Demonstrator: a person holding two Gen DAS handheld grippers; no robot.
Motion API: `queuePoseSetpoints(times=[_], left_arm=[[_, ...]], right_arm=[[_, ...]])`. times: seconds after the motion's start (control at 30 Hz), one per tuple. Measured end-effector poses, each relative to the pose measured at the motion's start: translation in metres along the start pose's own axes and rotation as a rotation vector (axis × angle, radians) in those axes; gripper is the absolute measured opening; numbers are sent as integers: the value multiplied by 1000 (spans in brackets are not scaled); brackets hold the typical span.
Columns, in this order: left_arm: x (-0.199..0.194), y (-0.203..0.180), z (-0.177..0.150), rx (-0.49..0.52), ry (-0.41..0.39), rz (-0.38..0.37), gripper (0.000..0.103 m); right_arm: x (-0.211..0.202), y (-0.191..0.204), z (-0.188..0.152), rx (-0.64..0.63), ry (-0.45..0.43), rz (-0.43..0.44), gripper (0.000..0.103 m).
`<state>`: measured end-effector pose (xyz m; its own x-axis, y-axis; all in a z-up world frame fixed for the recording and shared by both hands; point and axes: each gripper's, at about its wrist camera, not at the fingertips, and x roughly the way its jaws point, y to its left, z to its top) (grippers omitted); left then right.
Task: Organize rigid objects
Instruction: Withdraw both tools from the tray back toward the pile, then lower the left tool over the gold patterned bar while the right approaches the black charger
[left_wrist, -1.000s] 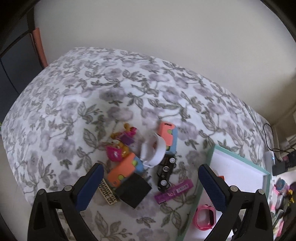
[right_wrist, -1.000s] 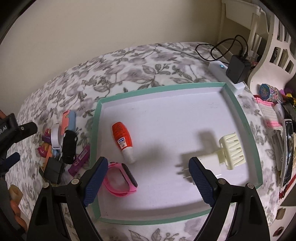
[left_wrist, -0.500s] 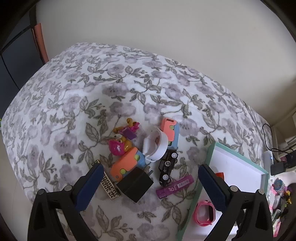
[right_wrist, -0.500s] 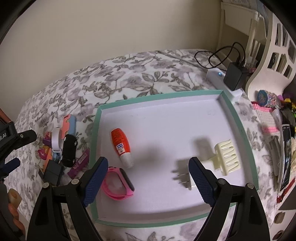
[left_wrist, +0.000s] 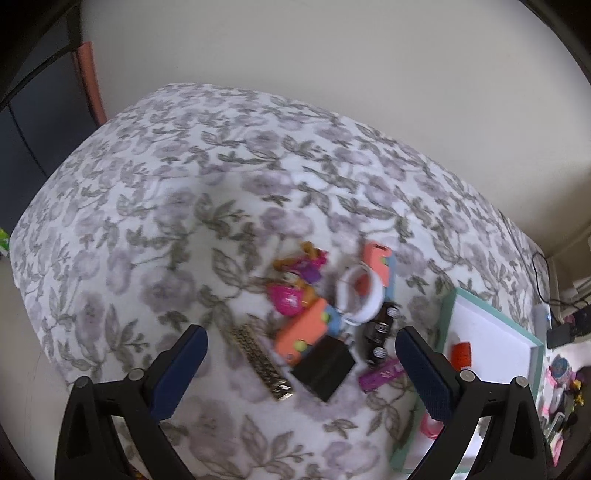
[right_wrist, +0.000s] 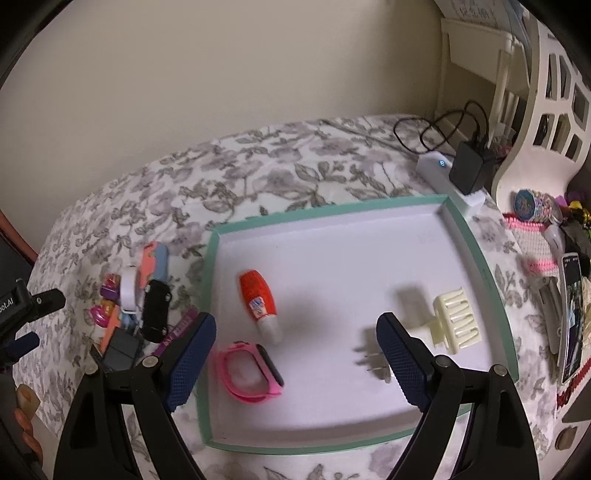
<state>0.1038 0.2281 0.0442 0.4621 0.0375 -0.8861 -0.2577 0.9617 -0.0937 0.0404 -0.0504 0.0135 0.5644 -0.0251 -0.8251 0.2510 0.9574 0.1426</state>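
Since a second ago our left tool (left_wrist: 301, 363) has drawn back from the heap of small things, which now sits higher in its frame, and our right tool (right_wrist: 295, 354) has pulled away from the tray (right_wrist: 476, 254), so more of the floral bedspread (left_wrist: 147, 206) shows beyond it. Both tools stand with jaws wide apart, holding nothing.

In the left wrist view the heap lies in the lower centre of the frame, between the fingers: a black charger block (left_wrist: 323, 363), an orange and blue case (left_wrist: 304, 332), a white ring (left_wrist: 358, 295), a pink toy (left_wrist: 290, 299), a black toy car (left_wrist: 378, 332), a purple tube (left_wrist: 380, 374) and a patterned bar (left_wrist: 262, 362), most of them touching.

In the right wrist view the teal-rimmed tray fills the centre. Inside it, an orange glue bottle (right_wrist: 258, 301) lies left of centre, a pink wristband (right_wrist: 251, 371) just below it near the lower left rim, and a cream hair claw (right_wrist: 456, 321) toward the right. A white power strip (right_wrist: 443, 173) with a black adapter (right_wrist: 469, 170) sits at the tray's upper right corner.
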Motion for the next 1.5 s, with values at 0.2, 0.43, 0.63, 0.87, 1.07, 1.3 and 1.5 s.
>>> queuePoseSetpoints(times=[0.2,0.43,0.63,0.87,1.07,1.3,1.5], left_arm=[[-6,35,8,-53,-16,-1,103],[-1,74,13,-93,0,-6,103],[21,99,12,-136,62,1,103],[54,107,5,-151,152,19,103],[74,106,2,-163,196,22,103],[87,100,0,-165,227,12,103],[90,99,1,-158,234,7,103]], right_arm=[[-9,21,2,-10,-40,91,89],[-9,66,-3,-71,-47,146,89],[13,119,-20,-184,15,198,89],[48,146,-39,-194,118,220,89],[64,156,-46,-165,164,242,89],[77,160,-47,-125,195,257,75],[84,161,-47,-94,215,288,65]])
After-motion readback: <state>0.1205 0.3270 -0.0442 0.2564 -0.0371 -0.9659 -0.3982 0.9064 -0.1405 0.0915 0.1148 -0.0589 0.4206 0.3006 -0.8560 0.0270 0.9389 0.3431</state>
